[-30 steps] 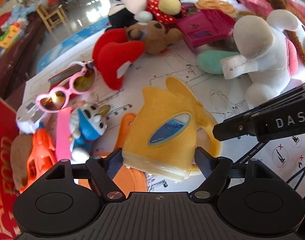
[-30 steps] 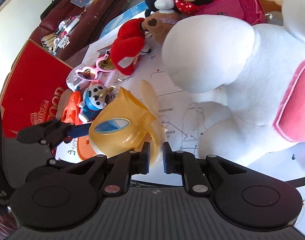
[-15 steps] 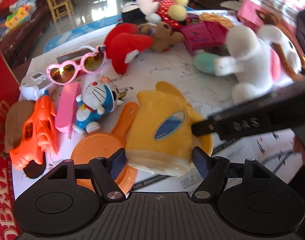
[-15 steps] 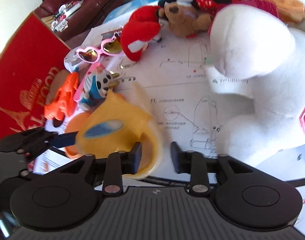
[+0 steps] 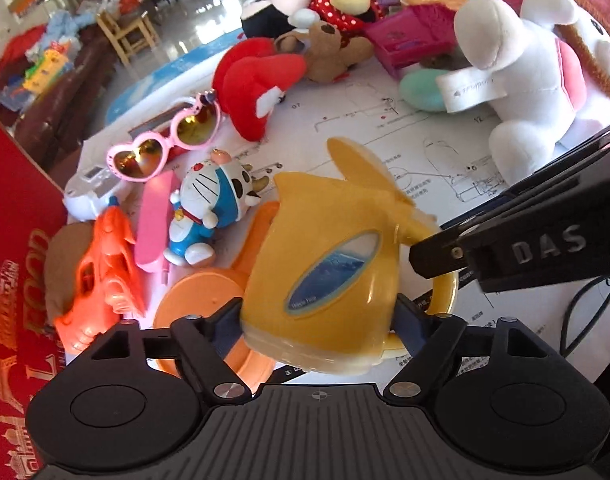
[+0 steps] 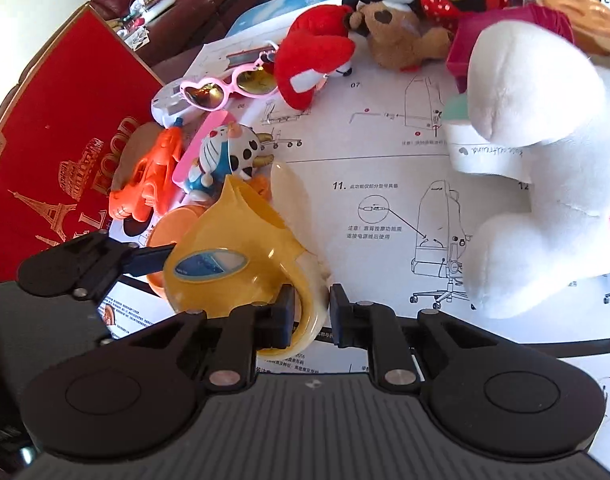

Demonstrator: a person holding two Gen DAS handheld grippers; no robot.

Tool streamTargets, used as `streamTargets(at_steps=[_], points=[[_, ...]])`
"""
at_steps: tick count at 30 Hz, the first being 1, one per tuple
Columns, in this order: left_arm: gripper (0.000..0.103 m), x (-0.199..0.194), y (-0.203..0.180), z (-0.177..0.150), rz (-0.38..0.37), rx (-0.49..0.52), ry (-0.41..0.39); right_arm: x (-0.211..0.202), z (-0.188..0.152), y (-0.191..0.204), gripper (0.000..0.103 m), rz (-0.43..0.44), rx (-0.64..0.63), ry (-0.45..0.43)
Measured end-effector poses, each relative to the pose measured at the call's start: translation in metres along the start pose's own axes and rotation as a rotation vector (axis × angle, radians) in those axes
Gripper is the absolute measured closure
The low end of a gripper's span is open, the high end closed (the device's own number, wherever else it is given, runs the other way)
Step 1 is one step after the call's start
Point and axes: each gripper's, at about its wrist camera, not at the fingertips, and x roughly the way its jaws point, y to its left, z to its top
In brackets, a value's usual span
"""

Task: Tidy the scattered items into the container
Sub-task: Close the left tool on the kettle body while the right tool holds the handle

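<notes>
Yellow kettle (image 5: 325,272) gripped across its body by left jaws; only the right view shows right jaws closing around its handle.

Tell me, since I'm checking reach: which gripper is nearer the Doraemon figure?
Left. The left gripper clamps the yellow toy kettle body, beside the Doraemon figure. The right gripper is closing around the kettle's handle, on the far side.
</notes>
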Motion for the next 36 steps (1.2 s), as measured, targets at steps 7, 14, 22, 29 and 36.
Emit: streamTargets(at_steps=[7, 14, 22, 29, 36], points=[[0.025, -0.01, 0.027, -0.01, -0.118, -0.223, -0.047, -0.005, 0.0, -0.001, 0.073, 0.057, 0.032, -0.026], [0.025, -0.011, 0.022, -0.009, -0.101, -0.209, -0.029, 0.0, -0.003, 0.004, 0.084, 0.016, 0.05, -0.008], [0.016, -0.011, 0.021, -0.009, -0.068, -0.186, 0.009, -0.005, -0.003, 0.013, 0.084, 0.012, 0.016, -0.005], [0.01, -0.013, 0.023, -0.01, -0.05, -0.192, 0.013, -0.009, -0.004, 0.02, 0.084, 0.017, -0.012, -0.014], [0.01, -0.021, 0.03, -0.013, -0.066, -0.216, 0.031, -0.008, -0.006, 0.023, 0.084, 0.027, -0.014, -0.013]])
